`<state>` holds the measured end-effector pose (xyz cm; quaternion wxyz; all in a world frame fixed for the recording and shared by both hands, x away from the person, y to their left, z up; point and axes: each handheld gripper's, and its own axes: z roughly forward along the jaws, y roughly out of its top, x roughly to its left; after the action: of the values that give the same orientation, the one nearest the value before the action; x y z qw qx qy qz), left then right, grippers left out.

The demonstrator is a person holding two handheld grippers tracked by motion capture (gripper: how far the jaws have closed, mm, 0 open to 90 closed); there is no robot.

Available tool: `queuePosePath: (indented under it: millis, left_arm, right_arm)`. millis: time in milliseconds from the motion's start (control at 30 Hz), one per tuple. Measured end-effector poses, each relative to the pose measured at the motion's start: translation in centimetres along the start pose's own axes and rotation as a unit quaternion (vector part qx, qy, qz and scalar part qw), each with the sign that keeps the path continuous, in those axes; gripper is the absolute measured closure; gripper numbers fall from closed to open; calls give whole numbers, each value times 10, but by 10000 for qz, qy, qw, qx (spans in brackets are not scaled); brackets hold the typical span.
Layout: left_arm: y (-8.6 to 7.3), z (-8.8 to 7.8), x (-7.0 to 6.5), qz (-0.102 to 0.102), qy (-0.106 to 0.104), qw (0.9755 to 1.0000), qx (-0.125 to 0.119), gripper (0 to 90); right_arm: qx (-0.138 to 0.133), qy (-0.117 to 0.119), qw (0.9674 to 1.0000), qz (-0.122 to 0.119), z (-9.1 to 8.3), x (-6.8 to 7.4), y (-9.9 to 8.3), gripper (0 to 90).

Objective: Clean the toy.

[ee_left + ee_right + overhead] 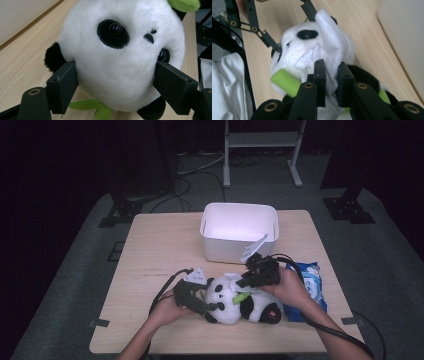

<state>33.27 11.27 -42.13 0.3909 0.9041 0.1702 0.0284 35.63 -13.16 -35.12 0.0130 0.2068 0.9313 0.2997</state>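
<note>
Left tool clamps head of panda toy, jaws pressed on both cheeks. Right tool clenched on white tissue, held against panda's head. Largest first: bench carries all; white bin at far side; blue wipes pack beside right hand; panda lies near front edge, between hands.

jaws: black, flat rectangular pads, small screws
linkages: black bars with brass-ringed pivot holes
cables: black, trailing from left gripper and right gripper
top plate: grey, three-cornered
forearms: bare, no sleeves
</note>
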Motion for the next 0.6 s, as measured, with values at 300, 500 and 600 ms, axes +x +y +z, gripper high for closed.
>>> queuePosePath:
  millis: [300,500,600]
  left_arm:
    - [-2,0,-1,49,20,10000,-14,204]
    - [0,-3,0,42,-49,10000,24,193]
    - [0,-5,0,11,-116,9999,1,184]
  right_arm:
    - [48,41,9999,142,14,-10,18,799]
    - [123,111,9997,180,12,-9,9,799]
    - [47,160,9996,205,9,-6,2,799]
